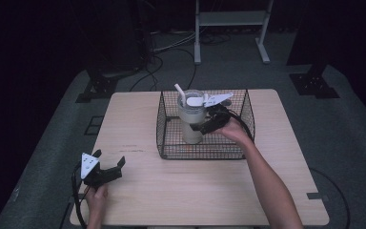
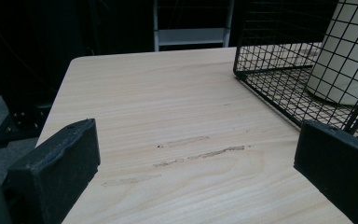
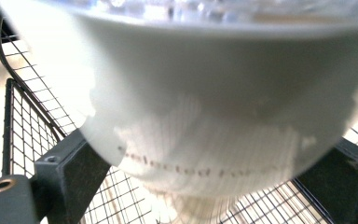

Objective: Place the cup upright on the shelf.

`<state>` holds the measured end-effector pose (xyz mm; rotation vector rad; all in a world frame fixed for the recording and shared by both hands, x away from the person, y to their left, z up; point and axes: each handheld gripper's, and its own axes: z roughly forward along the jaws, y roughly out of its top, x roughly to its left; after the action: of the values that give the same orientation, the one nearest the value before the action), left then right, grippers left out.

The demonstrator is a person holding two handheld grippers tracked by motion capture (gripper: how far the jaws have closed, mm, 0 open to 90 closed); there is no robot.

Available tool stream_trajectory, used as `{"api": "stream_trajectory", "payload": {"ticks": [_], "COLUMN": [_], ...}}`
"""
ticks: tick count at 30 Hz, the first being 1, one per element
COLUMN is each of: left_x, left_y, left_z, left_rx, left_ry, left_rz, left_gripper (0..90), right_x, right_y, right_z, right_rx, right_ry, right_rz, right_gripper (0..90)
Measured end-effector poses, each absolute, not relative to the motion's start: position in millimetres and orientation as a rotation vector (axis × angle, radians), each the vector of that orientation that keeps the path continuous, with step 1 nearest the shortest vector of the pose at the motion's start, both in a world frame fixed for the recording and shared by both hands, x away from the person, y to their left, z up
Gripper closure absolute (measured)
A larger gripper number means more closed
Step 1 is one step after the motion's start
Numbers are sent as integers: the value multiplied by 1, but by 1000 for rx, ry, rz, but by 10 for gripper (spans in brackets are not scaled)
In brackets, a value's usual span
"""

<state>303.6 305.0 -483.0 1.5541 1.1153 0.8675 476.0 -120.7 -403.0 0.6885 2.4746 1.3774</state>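
Cream tumbler (image 1: 191, 121): upright inside wire basket (image 1: 167, 143), straw (image 1: 180, 94) through clear lid.
Handling: likely rigid, smooth, slippery, top-heavy; grip mid-body.
Right gripper (image 1: 208, 125): jaws flank tumbler's wall; closure uncertain.
Left gripper (image 1: 108, 168): jaws wide, empty, over table (image 1: 195, 191).

The worktop (image 1: 138, 200) is pale wood with fine straight grain and a few darker smudged streaks (image 2: 200, 151) near its middle. The basket (image 1: 167, 143) is black wire in a small square grid. The cup (image 1: 190, 125) inside it is creamy white, with a clear lid, a white straw (image 1: 180, 93) and a faint line of brownish lettering (image 3: 186, 170) on its side. Both grippers have black jaws; the left gripper (image 1: 108, 160) carries a light grey three-cornered plate, as does the right gripper (image 1: 205, 127). The floor (image 1: 348, 133) is dull grey.
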Motion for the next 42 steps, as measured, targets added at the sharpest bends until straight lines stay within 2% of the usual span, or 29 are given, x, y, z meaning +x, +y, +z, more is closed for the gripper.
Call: {"api": "stream_trajectory", "payload": {"ticks": [22,42], "left_x": [303,303], "left_y": [305,303], "left_z": [-483,-483], "left_rx": [1563,1575], "left_ry": [1114,1109], "left_rz": [871,877], "left_gripper": [0,0], "right_x": [452,427], "right_y": [-159,-179], "right_z": [-371,-348], "right_rx": [816,757], "right_ry": [2396,2387], "right_rz": [1412,1399], "right_gripper": [70,70]}}
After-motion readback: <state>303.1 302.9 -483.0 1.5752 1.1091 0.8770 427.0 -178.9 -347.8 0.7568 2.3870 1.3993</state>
